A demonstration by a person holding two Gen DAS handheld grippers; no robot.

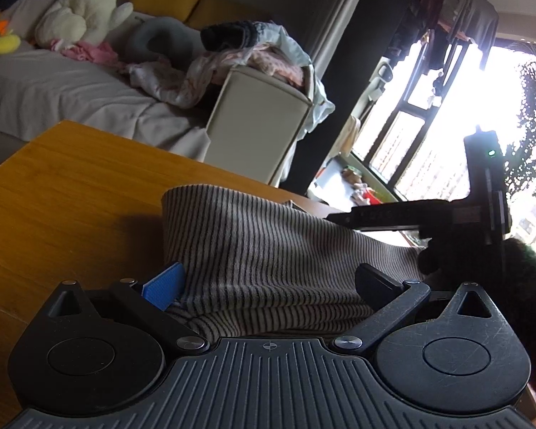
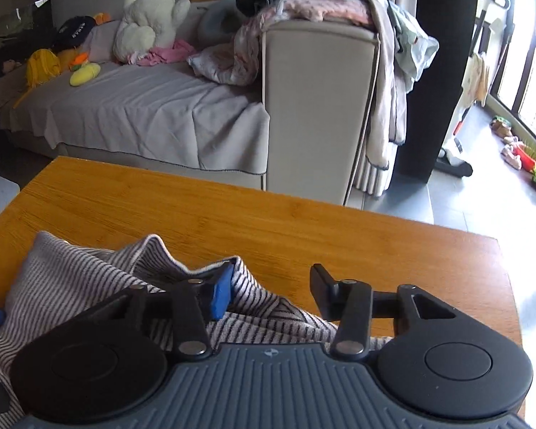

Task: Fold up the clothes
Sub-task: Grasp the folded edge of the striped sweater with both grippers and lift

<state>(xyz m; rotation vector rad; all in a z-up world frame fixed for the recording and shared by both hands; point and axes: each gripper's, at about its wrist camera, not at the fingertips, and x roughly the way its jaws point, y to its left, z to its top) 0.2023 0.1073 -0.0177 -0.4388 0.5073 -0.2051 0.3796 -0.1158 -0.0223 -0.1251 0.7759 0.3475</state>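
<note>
Wooden table [image 2: 268, 221] carries the striped garment [image 1: 261, 250], bunched at the near edge under both grippers. Left gripper [image 1: 268, 282]: fingers spread wide w/ cloth heaped between them, not pinched. Right gripper [image 2: 271, 289]: fingers also spread, blue pad [image 2: 221, 296] touching a raised fold [image 2: 196, 268], other finger over bare wood. Left view alone shows the right gripper's body from the side; right view alone shows the table's far corner. Beyond: sofa [image 2: 143, 107] w/ plush toy [image 2: 153, 10], clothes pile [image 2: 321, 7] on its arm.
</note>
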